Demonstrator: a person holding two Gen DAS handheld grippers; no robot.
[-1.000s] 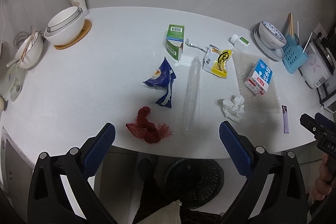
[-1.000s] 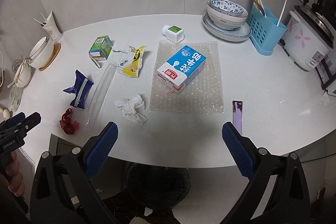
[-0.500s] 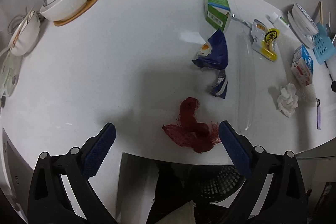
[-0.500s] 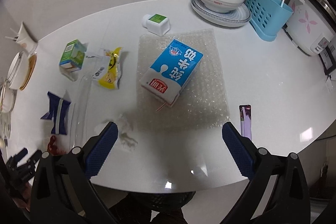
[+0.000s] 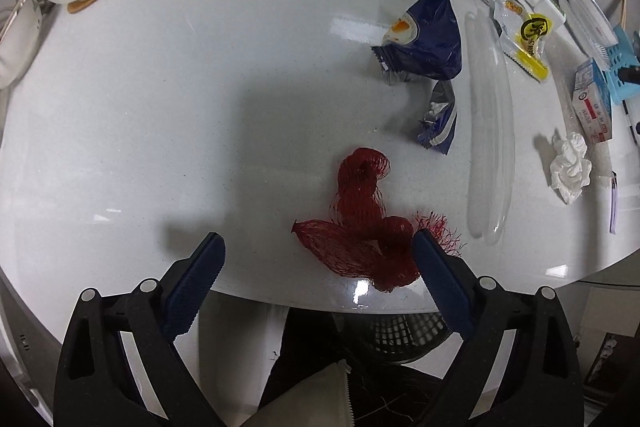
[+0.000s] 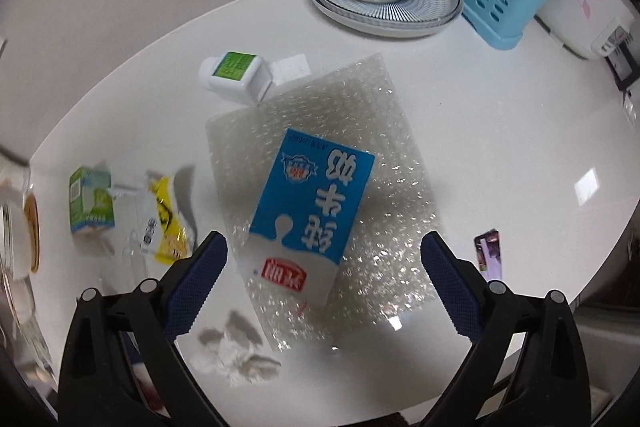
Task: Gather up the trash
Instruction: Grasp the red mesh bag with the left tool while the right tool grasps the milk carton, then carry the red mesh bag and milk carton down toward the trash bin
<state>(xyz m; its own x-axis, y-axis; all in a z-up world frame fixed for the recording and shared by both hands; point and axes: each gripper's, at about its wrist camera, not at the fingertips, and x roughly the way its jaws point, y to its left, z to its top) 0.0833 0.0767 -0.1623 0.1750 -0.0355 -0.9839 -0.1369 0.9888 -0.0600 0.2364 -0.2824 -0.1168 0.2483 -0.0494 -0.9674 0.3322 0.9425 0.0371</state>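
Trash litters a white counter (image 5: 200, 107) by a grey wall; left fingers (image 5: 438, 287) closing, right fingers (image 6: 450, 287) apart.

Your net bag (image 5: 362, 227) lies at the counter's (image 5: 160, 107) near edge; the wrapper (image 5: 430, 39) behind it; the milk carton (image 6: 310, 219) rests on the bubble wrap (image 6: 384, 131); a tissue (image 6: 234, 351) before it.

Red net bag (image 5: 368, 227) partly hidden behind right finger; tissue (image 6: 236, 355) blurred.

Overhead glare, fisheye warp, motion blur
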